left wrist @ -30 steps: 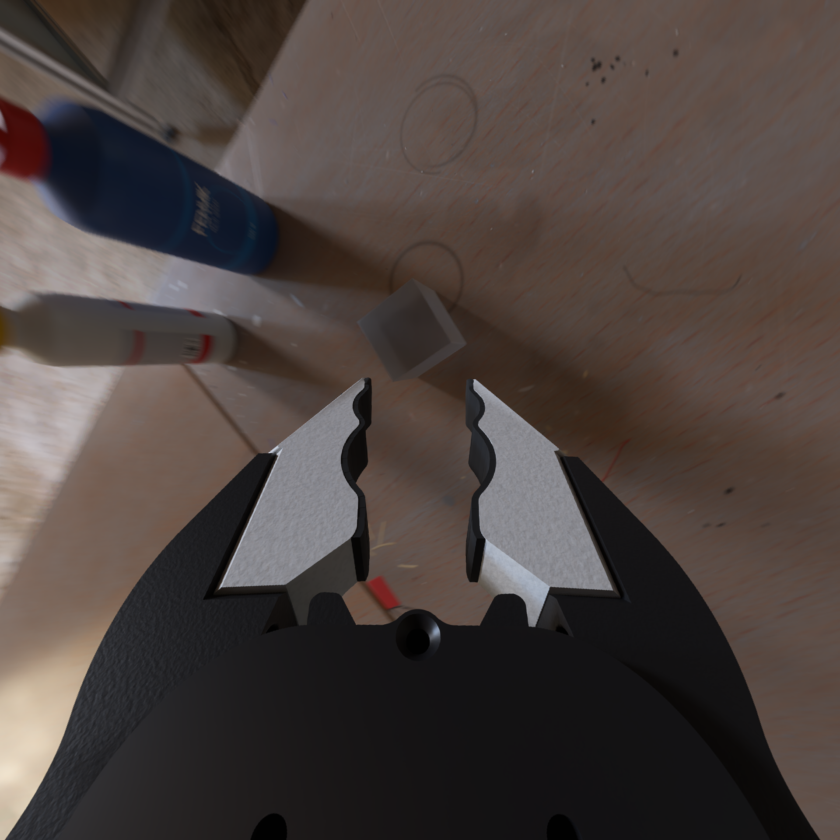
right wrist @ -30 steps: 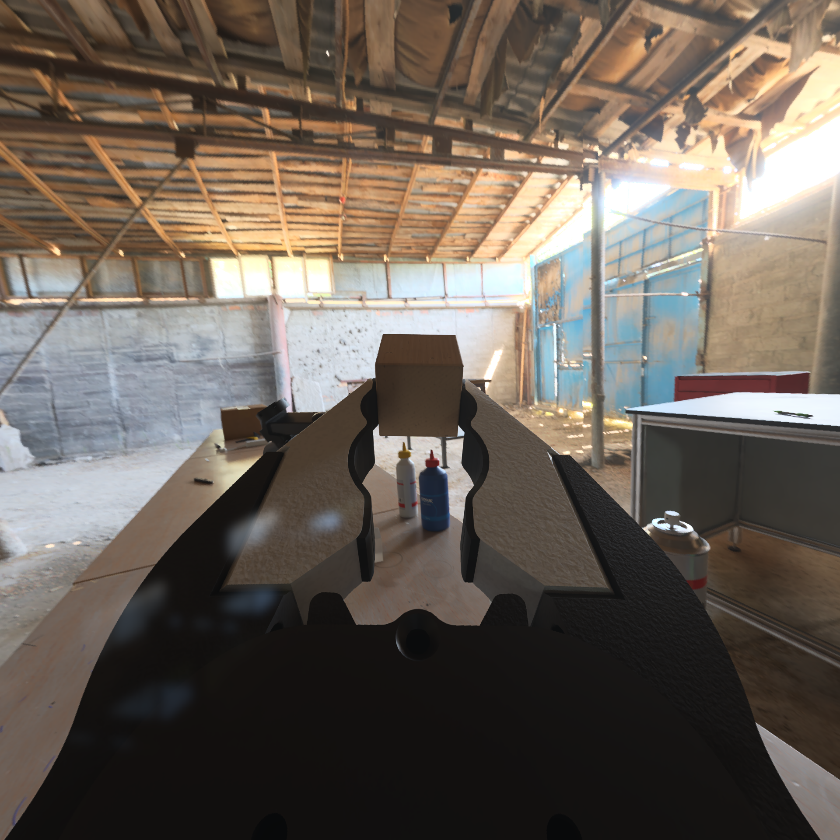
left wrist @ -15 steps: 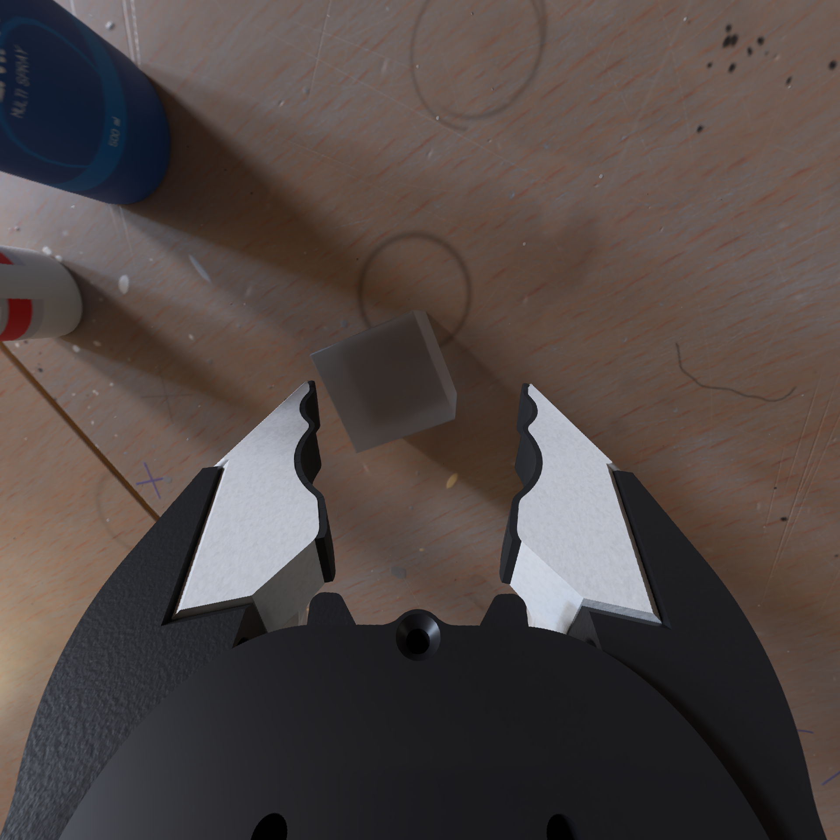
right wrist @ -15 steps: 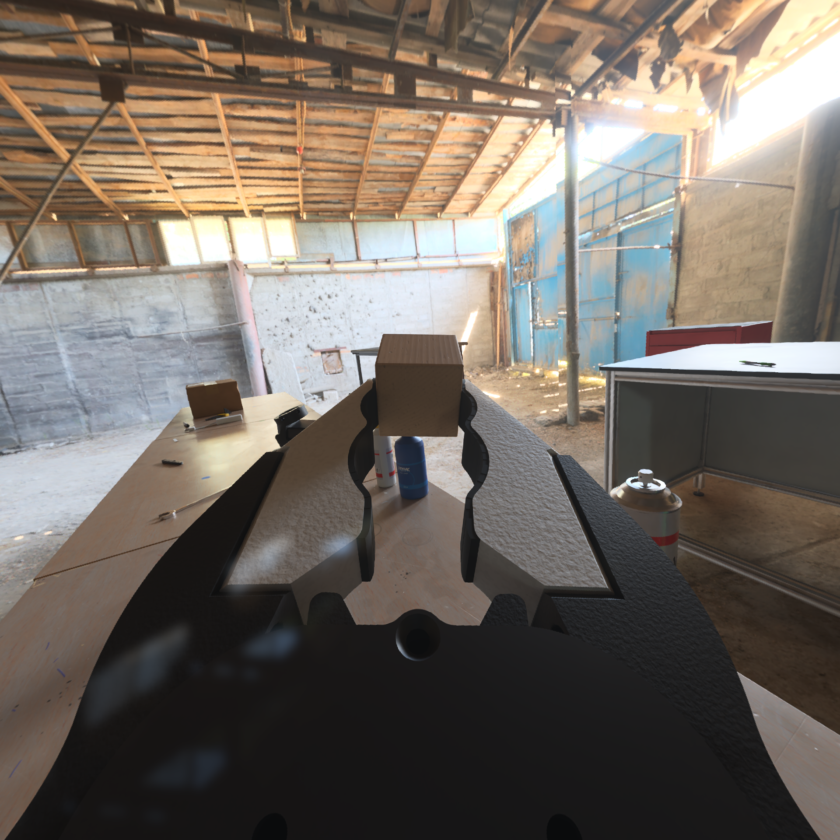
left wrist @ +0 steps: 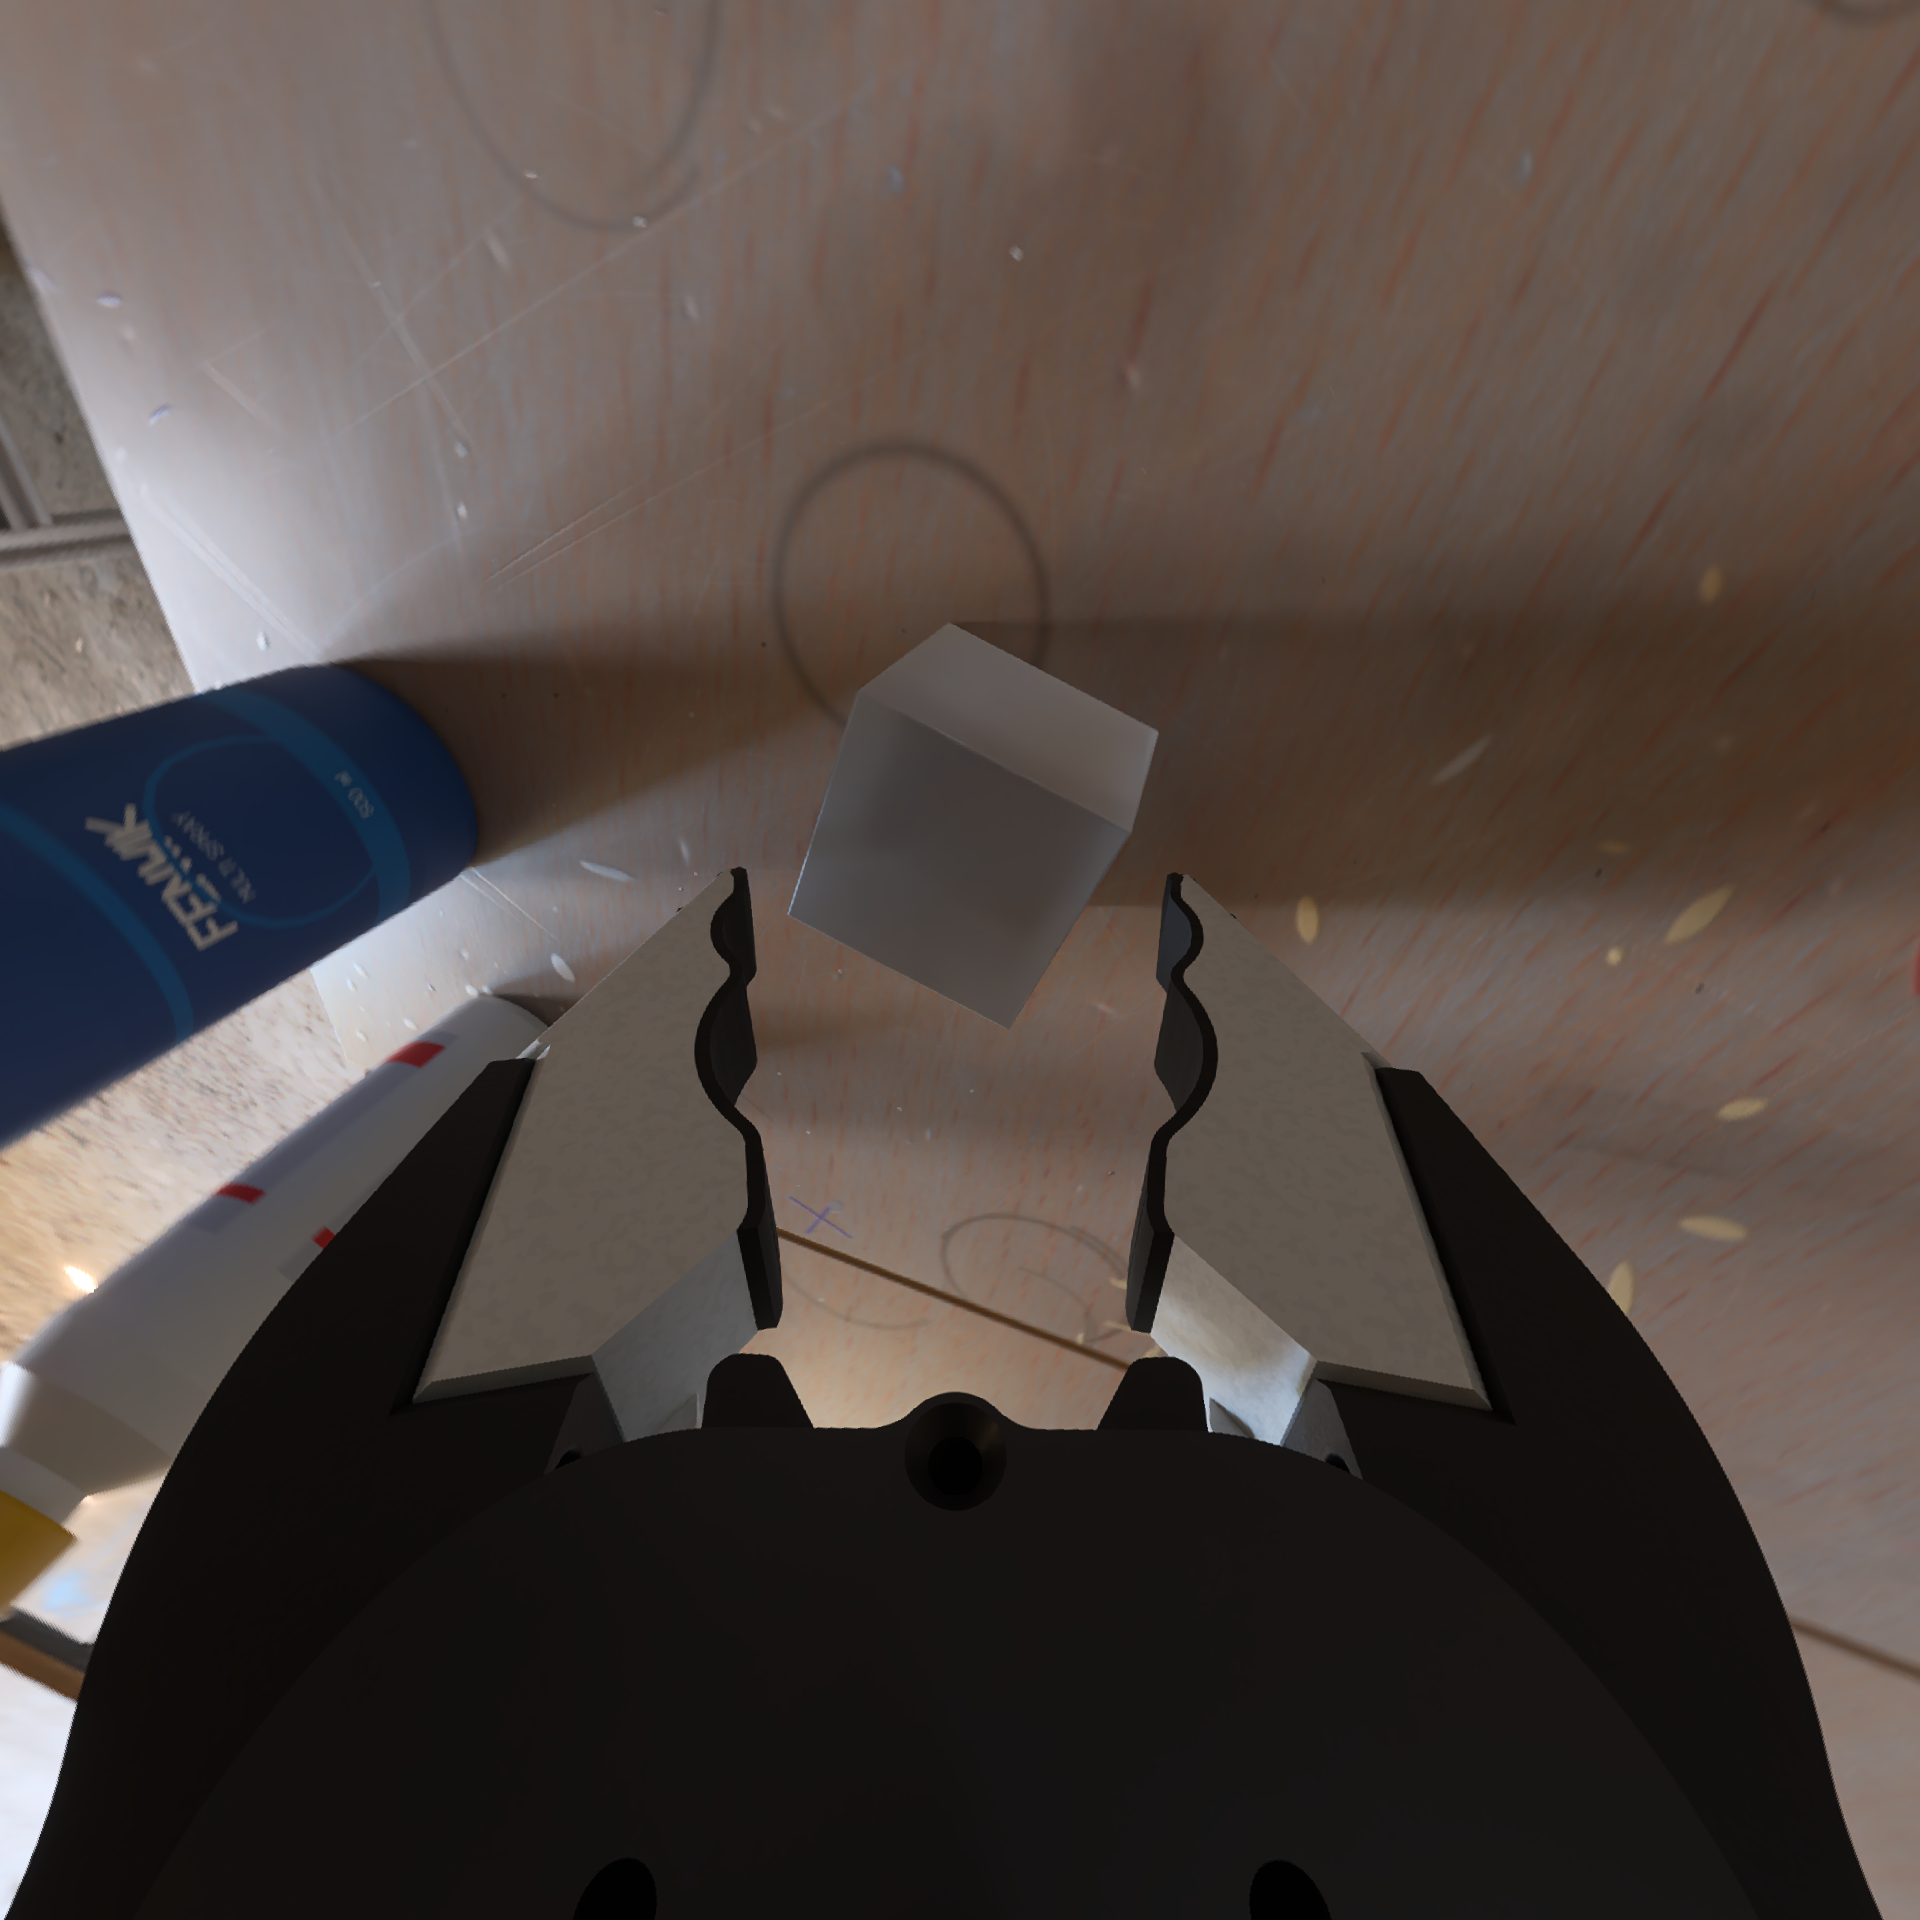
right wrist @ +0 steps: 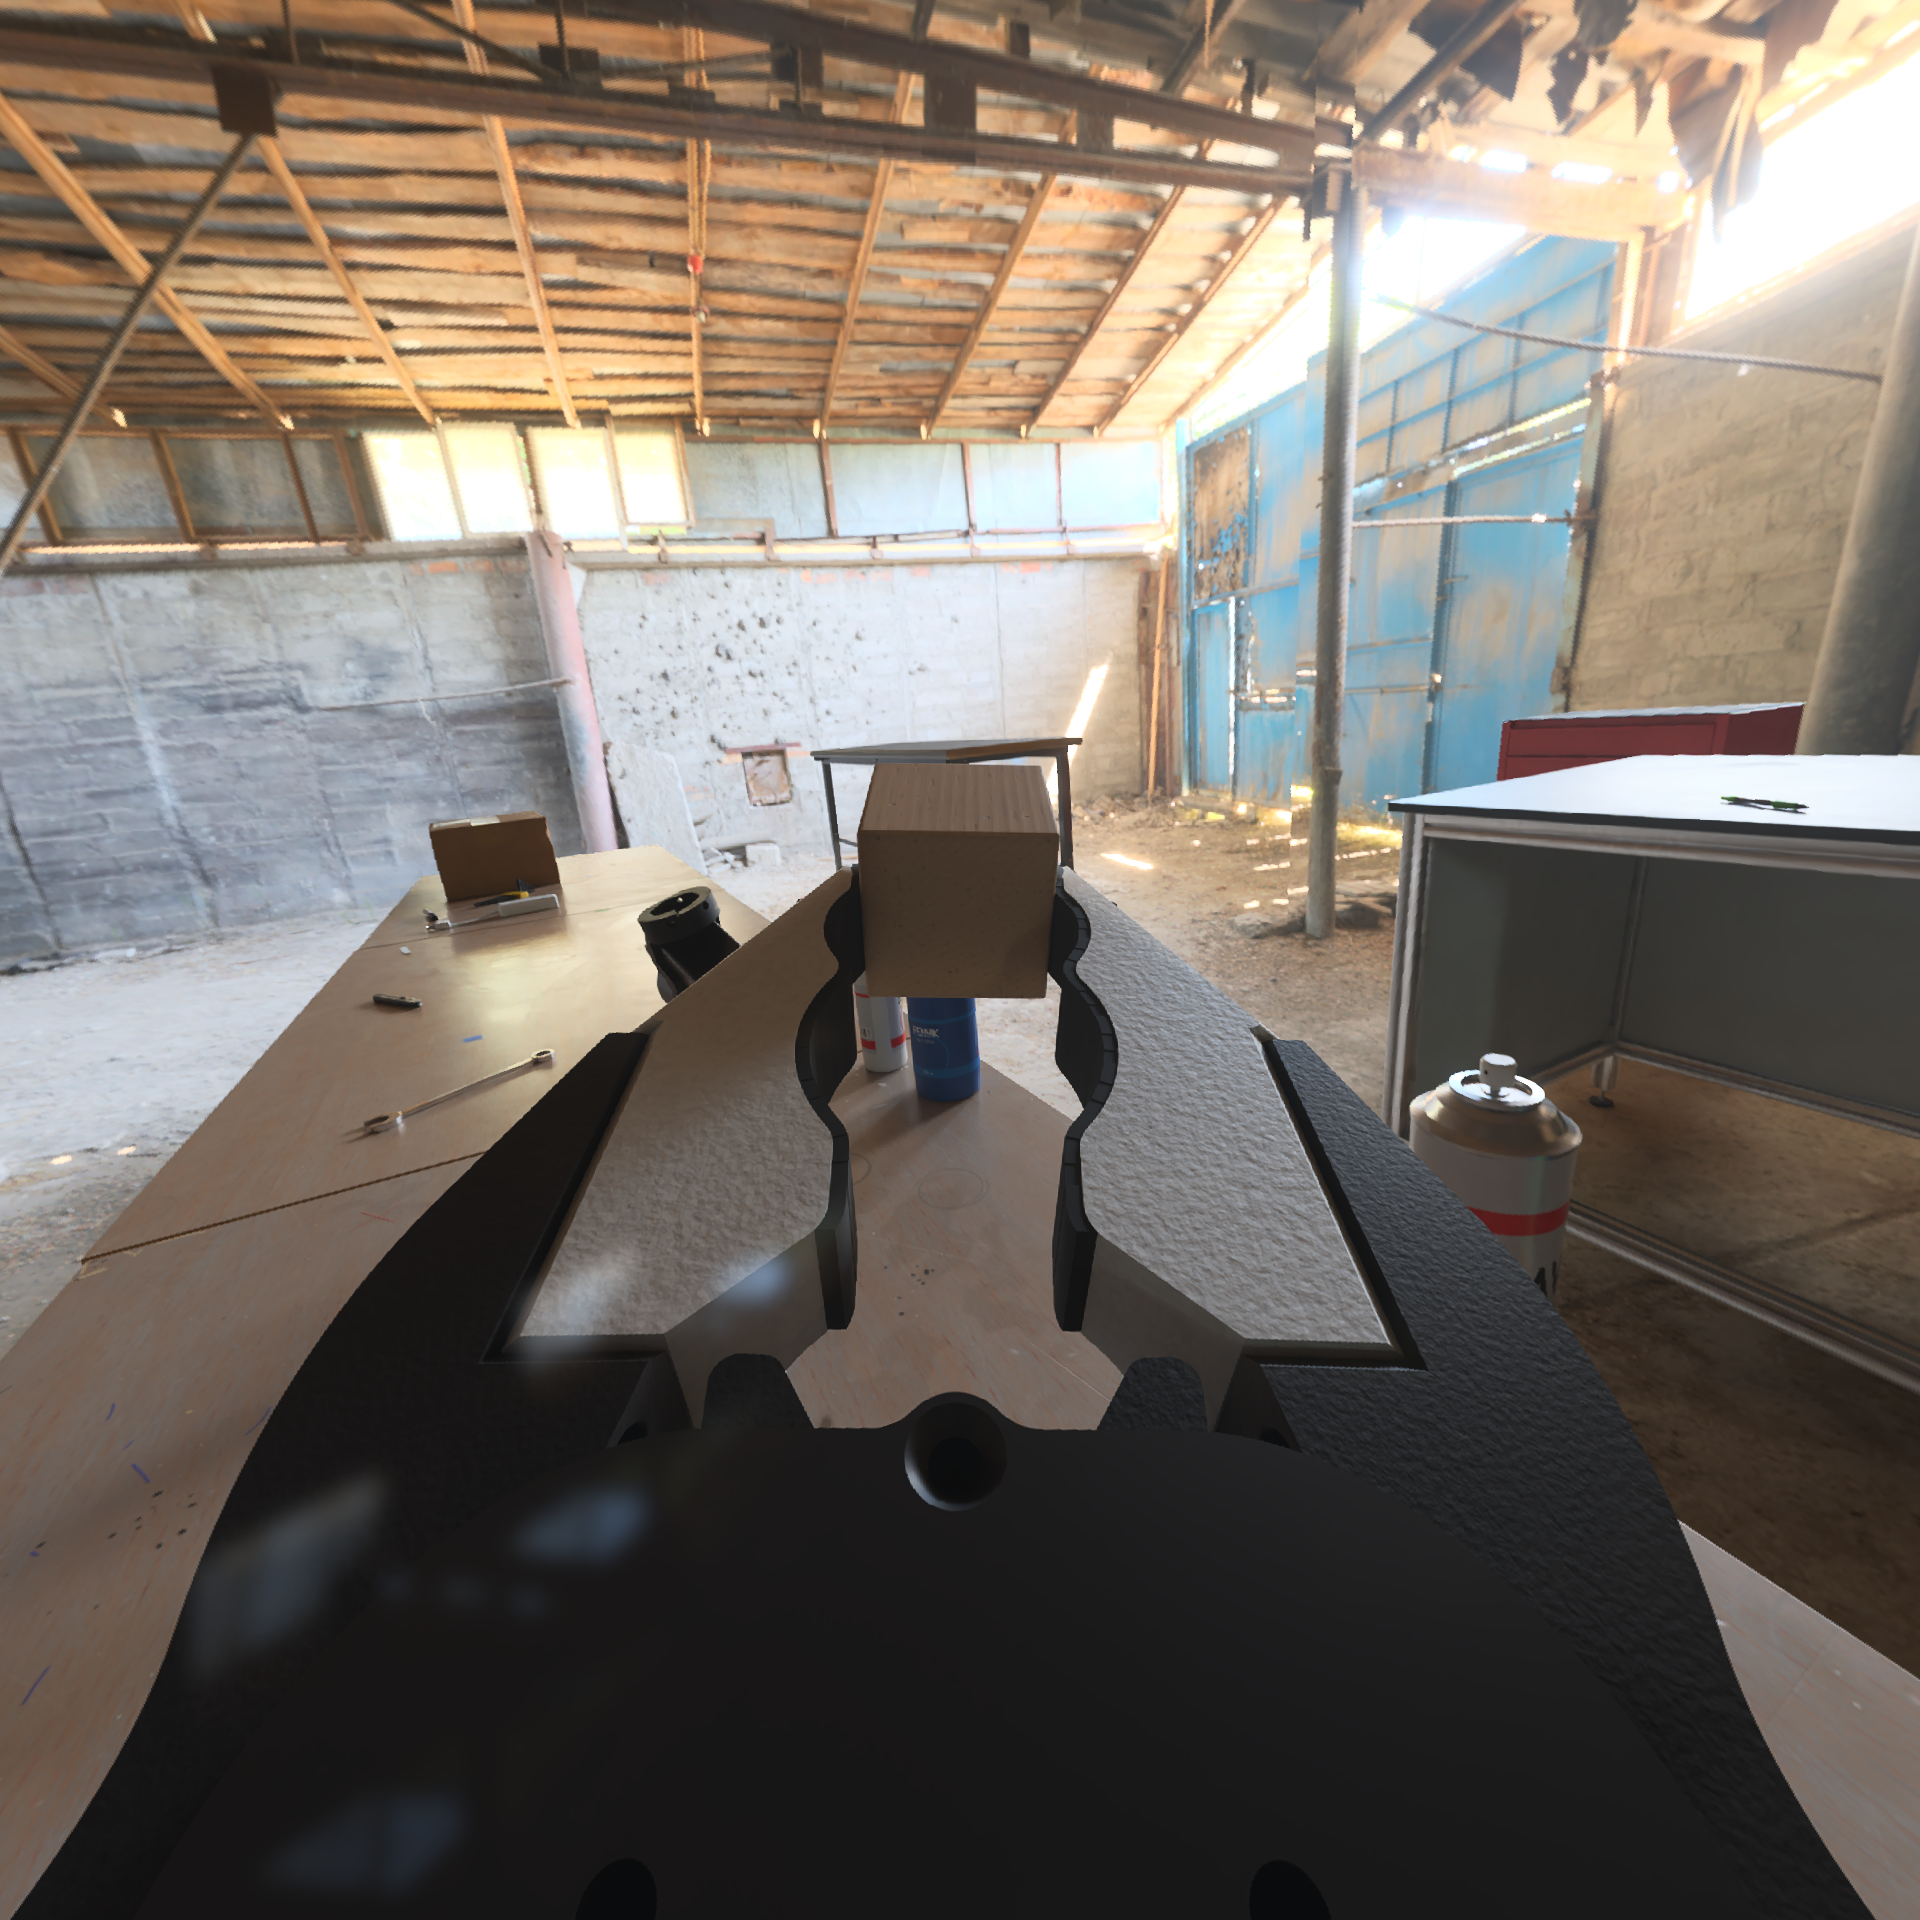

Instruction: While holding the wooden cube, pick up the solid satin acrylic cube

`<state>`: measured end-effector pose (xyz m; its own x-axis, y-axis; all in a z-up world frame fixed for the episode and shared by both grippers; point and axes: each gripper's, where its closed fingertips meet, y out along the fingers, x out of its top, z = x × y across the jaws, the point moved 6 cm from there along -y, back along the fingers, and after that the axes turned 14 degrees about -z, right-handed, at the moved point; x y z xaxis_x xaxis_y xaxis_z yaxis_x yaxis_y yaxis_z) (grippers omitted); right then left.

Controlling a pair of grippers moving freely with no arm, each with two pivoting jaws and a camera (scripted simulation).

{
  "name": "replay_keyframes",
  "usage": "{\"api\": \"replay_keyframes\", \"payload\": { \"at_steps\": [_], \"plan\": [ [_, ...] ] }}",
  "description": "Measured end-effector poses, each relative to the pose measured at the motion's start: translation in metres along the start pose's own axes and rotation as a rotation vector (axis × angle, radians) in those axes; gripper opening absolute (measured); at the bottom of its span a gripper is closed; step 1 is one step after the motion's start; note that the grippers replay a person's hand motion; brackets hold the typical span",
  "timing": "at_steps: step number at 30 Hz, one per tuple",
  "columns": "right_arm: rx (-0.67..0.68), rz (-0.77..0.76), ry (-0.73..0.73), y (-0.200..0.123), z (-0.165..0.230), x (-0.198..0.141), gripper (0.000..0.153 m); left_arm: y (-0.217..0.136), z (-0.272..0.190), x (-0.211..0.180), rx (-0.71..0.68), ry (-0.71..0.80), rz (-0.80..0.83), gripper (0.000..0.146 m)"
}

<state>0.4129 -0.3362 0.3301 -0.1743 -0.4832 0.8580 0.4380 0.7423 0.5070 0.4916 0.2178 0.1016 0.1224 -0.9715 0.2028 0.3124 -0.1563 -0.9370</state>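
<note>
**Wooden cube held, acrylic cube not yet taken**

The right hand-held gripper (right wrist: pixel 954 909) is clamped on the wooden cube (right wrist: pixel 956 883), which sits between its fingertips, raised above the desk (right wrist: pixel 312 1122). That half of the task looks done.

The left hand-held gripper (left wrist: pixel 954 883) points down at the desk with its jaws spread wide and nothing between them. The solid satin acrylic cube (left wrist: pixel 971 821) rests on the plywood just beyond the fingertips, turned at an angle to them, with its nearest corner reaching into the mouth of the gap. Neither finger appears to touch it.

What seems left: advance until the cube lies between the pads, close on it, and lift, all while the right grip is maintained. Because the cube sits skewed, the pads may meet edges rather than flat faces, so it could twist or slip.

To the left of the cube stand a blue spray can (left wrist: pixel 208 862) and a white bottle (left wrist: pixel 312 1174), near the left finger. Farther off in the right wrist view, a wrench (right wrist: pixel 457 1091) lies on the desk.
</note>
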Motion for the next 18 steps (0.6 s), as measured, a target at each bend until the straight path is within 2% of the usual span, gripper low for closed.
{"api": "replay_keyframes", "payload": {
  "at_steps": [5,9,18],
  "plan": [
    [-0.031,0.040,-0.020,0.002,-0.004,-0.006,0.034,0.012,-0.001,-0.001,-0.099,0.213,0.108,0.078],
    [-0.048,0.083,-0.027,0.007,-0.007,-0.014,0.034,0.020,0.001,0.000,-0.129,0.346,0.111,0.066],
    [-0.044,0.230,-0.062,0.025,-0.009,-0.042,0.034,0.023,0.005,-0.004,-0.184,0.325,0.068,0.060]
  ]
}}
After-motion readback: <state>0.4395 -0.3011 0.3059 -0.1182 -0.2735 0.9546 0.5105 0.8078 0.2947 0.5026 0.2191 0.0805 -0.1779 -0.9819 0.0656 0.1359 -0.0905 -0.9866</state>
